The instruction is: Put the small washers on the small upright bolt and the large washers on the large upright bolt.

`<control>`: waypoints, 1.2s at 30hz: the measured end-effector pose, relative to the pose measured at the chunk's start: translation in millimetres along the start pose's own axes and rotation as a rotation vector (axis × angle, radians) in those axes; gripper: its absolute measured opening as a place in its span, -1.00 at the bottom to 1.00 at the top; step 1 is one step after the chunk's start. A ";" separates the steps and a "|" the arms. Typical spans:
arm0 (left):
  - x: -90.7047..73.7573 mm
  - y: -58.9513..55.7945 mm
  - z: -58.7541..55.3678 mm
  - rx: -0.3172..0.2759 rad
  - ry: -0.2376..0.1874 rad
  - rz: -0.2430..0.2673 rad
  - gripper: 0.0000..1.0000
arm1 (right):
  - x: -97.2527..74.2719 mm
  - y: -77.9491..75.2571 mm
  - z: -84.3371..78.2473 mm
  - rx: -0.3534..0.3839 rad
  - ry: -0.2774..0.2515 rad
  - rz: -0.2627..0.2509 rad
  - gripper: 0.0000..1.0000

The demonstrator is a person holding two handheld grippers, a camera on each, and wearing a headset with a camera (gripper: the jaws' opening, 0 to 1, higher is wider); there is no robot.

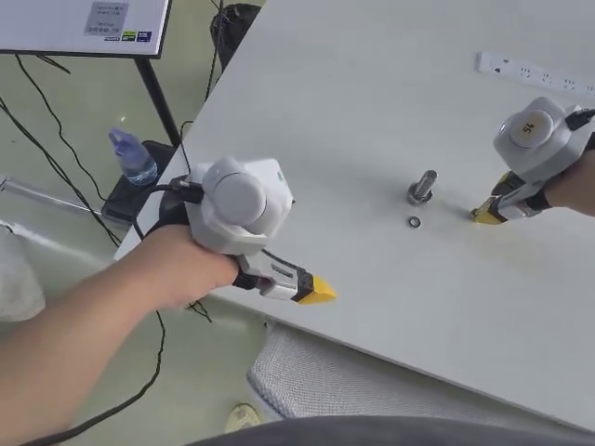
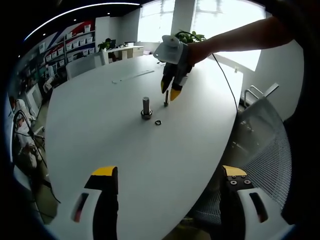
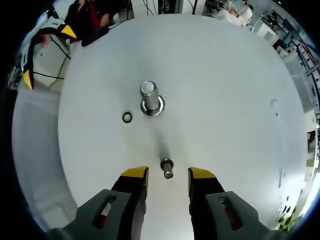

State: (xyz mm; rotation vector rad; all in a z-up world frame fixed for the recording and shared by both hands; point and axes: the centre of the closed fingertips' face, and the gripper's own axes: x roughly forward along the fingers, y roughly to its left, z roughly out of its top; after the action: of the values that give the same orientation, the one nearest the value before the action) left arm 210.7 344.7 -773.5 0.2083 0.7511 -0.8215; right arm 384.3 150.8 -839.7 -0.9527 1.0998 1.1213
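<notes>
The large bolt (image 3: 149, 95) is apparently being ringed by washers at its base. One small washer (image 3: 127, 117) is being left loose beside it. The small bolt (image 3: 167, 168) is being straddled by the right gripper (image 3: 168, 173), parted and empty. The left gripper (image 2: 169, 171) is being held parted and empty.

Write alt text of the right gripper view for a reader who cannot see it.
The right gripper, fingers open, straddles a small upright bolt on a white table. Beyond stands a large upright bolt, a washer lying loose beside it.
</notes>
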 end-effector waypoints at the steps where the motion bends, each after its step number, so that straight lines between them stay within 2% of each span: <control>1: -0.8 -0.2 2.0 0.003 -0.004 0.000 0.68 | -1.2 -0.2 0.7 -0.001 -0.001 -0.001 -0.34; 6: -3.4 0.5 10.4 0.015 -0.023 -0.006 0.71 | -19.2 1.1 9.2 -0.007 -0.017 -0.012 -0.32; 8: -3.7 1.2 12.2 0.022 -0.028 -0.006 0.73 | -19.7 0.1 11.5 -0.006 -0.023 -0.014 -0.32; 16: -3.5 -1.7 10.6 0.038 -0.033 -0.013 0.82 | -40.2 7.6 35.4 0.005 -0.056 -0.008 -0.32; 21: -4.7 1.8 6.9 0.043 -0.031 -0.013 0.83 | -38.6 14.4 37.2 -0.017 -0.043 -0.008 -0.32; 24: -6.4 3.2 5.2 0.051 -0.026 -0.015 0.83 | -37.6 21.3 42.3 -0.014 -0.045 -0.001 -0.32; 29: -7.5 4.0 6.2 0.063 -0.026 -0.019 0.83 | -31.4 23.1 46.6 0.004 -0.053 0.015 -0.33; 36: -6.2 0.9 3.5 0.079 -0.012 -0.036 0.81 | -22.5 46.4 52.5 0.030 -0.056 0.030 -0.34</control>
State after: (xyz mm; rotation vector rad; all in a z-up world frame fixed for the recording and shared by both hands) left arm 210.4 347.4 -766.8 0.2603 0.7135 -0.8870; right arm 346.4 205.7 -808.5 -0.8786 1.0861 1.1464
